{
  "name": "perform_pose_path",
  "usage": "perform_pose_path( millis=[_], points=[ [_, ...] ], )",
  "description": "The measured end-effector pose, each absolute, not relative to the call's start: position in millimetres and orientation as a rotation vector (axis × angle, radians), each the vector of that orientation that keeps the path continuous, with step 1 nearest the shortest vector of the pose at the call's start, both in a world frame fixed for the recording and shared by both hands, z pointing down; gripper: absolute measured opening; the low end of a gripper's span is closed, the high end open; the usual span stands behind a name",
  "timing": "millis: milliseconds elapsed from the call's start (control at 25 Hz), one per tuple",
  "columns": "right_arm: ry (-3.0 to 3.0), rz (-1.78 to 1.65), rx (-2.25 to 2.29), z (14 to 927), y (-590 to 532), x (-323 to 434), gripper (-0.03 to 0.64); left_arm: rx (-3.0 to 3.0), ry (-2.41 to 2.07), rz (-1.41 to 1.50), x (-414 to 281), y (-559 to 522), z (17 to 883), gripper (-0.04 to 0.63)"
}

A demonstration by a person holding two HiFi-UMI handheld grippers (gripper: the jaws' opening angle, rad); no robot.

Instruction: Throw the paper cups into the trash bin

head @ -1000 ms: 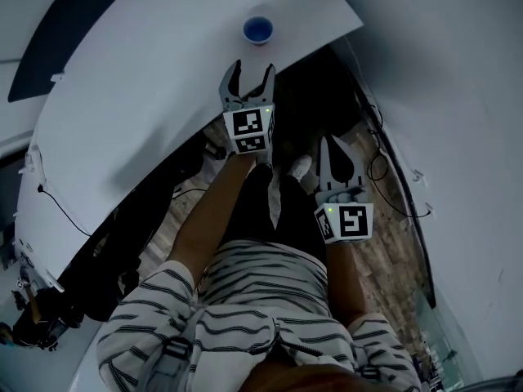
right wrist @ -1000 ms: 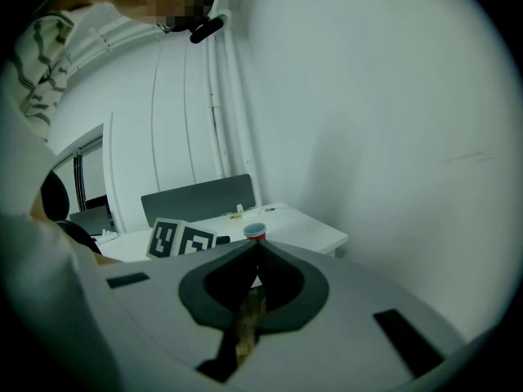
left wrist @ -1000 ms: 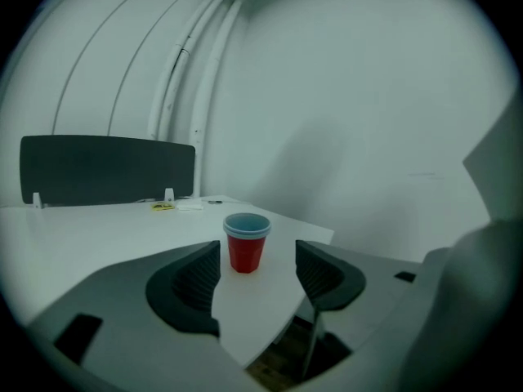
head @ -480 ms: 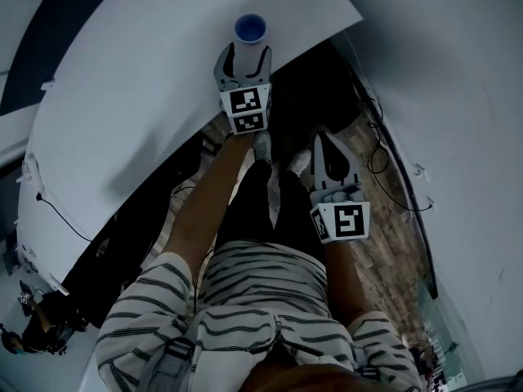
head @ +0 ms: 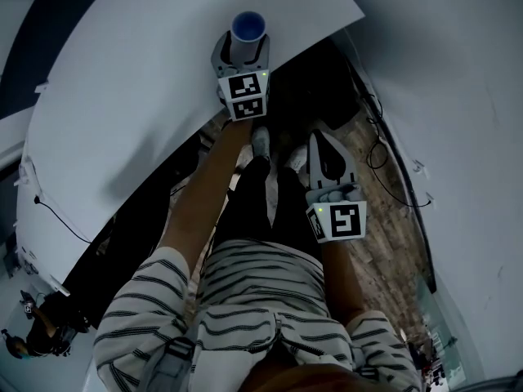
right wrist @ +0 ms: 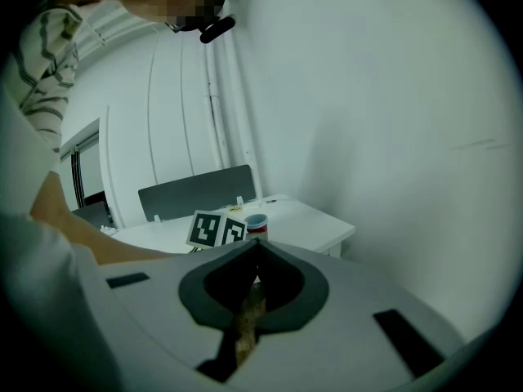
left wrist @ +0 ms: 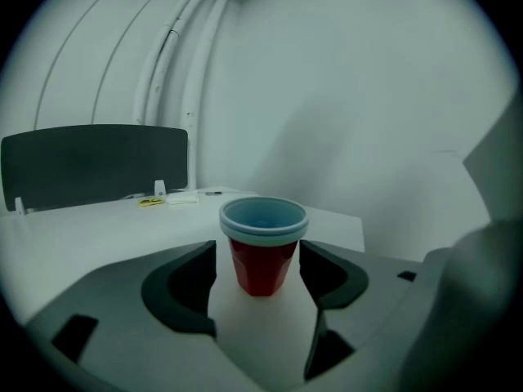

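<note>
A red paper cup (head: 248,27) with a blue inside stands upright near the white table's (head: 122,96) edge. My left gripper (head: 243,47) reaches over that edge. Its jaws have just been opening and stand one on each side of the cup (left wrist: 263,247); the left gripper (left wrist: 260,256) is open, and the pads do not visibly press on the cup. My right gripper (head: 325,137) hangs lower, over the floor off the table's edge, shut and empty (right wrist: 257,245). From there the cup (right wrist: 256,225) shows beside the left gripper's marker cube (right wrist: 216,229). No trash bin is in view.
A dark chair back (left wrist: 94,166) stands behind the table, and small items (left wrist: 151,202) lie at its far edge. Cables (head: 376,166) run over the wooden floor (head: 392,243) on the right. The person's feet (head: 261,141) are below the table edge. A white wall lies ahead.
My left gripper has moved forward over the table until its jaws flank the cup, which stood ahead of them before. The right gripper has hardly shifted.
</note>
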State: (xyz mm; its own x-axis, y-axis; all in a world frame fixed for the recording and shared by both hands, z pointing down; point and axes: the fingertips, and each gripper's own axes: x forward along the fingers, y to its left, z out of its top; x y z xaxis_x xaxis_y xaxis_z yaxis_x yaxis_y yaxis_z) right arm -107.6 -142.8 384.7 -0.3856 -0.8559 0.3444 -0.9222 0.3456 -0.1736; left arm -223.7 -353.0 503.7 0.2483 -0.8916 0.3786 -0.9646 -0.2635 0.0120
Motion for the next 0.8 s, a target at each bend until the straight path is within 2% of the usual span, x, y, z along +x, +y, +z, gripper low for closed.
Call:
perform_pose_path(
  millis=[800],
  points=[
    [-2.367,0.513,1.652,389.0,-139.8,-98.7,0.011,2.254,-1.736,0.460,-224.1,-369.0,507.7,0.302]
  ],
)
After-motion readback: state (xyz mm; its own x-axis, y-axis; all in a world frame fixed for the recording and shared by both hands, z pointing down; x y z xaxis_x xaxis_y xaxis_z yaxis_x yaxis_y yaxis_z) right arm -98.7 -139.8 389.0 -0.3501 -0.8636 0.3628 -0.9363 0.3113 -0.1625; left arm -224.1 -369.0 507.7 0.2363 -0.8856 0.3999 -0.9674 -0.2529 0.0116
